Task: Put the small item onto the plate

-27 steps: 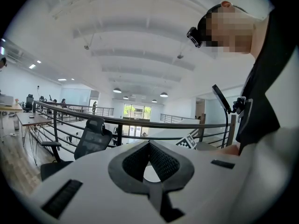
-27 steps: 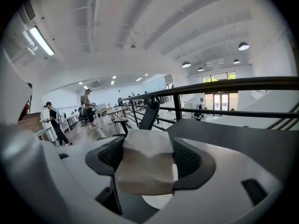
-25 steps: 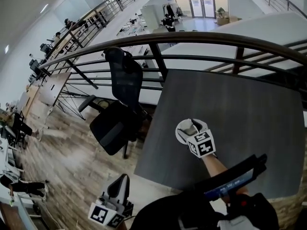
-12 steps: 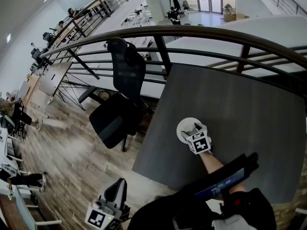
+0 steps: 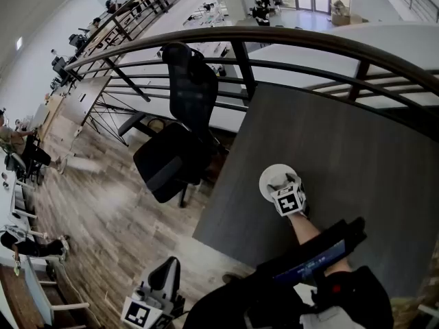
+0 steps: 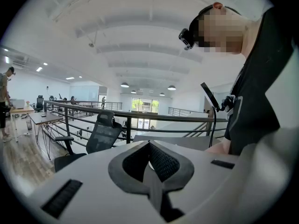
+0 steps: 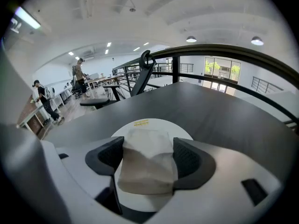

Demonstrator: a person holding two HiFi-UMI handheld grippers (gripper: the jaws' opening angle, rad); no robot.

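**Right gripper (image 5: 280,182) holding the small item (image 7: 147,164) at the white plate (image 7: 140,125) on the dark table (image 5: 343,142).**

A black office chair (image 5: 180,136) stands just off the table's left edge, and a curved railing (image 5: 274,36) runs along its far side. The small item, a pale folded packet, is clamped between the right gripper's two dark pads, over the plate's near half; contact with the plate cannot be told. The left gripper (image 5: 167,266) hangs low beside the person, well away from the table, its jaws pressed together with nothing between them.
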